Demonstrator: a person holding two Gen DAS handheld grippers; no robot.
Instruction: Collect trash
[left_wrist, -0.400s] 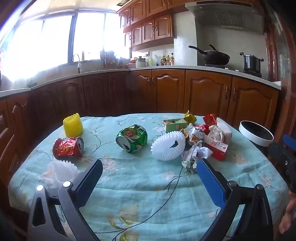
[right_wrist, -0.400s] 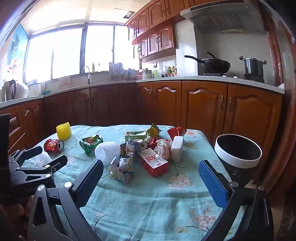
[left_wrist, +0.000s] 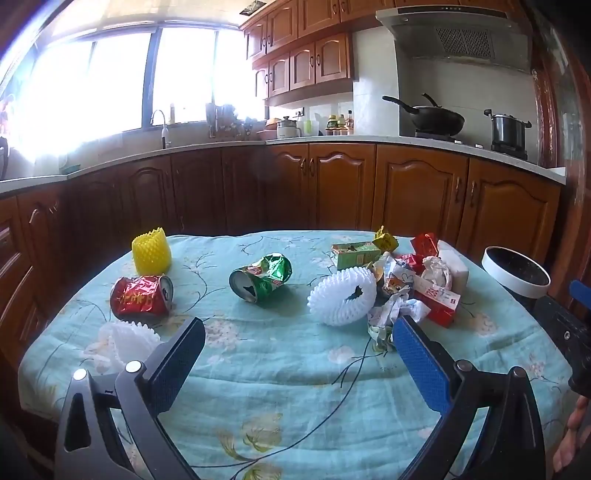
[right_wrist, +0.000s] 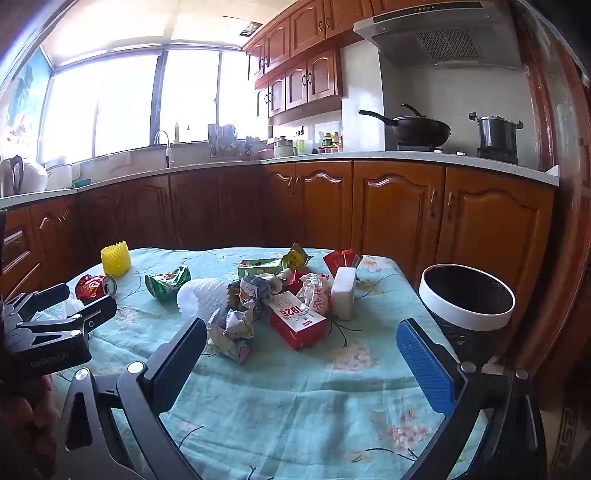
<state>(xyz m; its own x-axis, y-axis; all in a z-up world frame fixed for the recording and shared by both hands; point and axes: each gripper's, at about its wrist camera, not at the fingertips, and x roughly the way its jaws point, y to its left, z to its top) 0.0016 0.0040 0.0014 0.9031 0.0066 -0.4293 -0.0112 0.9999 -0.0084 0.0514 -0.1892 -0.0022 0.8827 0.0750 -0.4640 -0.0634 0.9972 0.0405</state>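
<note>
Your right gripper (right_wrist: 301, 347) is spread wide and empty, low in the frame. Just above its left finger lies the crumpled paper (right_wrist: 232, 330), lower centre. The red carton (right_wrist: 297, 325) sits beside it, long axis running upper left to lower right. Your left gripper (left_wrist: 297, 349) is wide and empty too, paper by its right finger. The bin (right_wrist: 466, 295) is at mid right, so the right hand looks nearer both.

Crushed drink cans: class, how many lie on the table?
2: a red can at the left near the yellow foam net, a green can mid-table. The trash pile may hide others.
</note>
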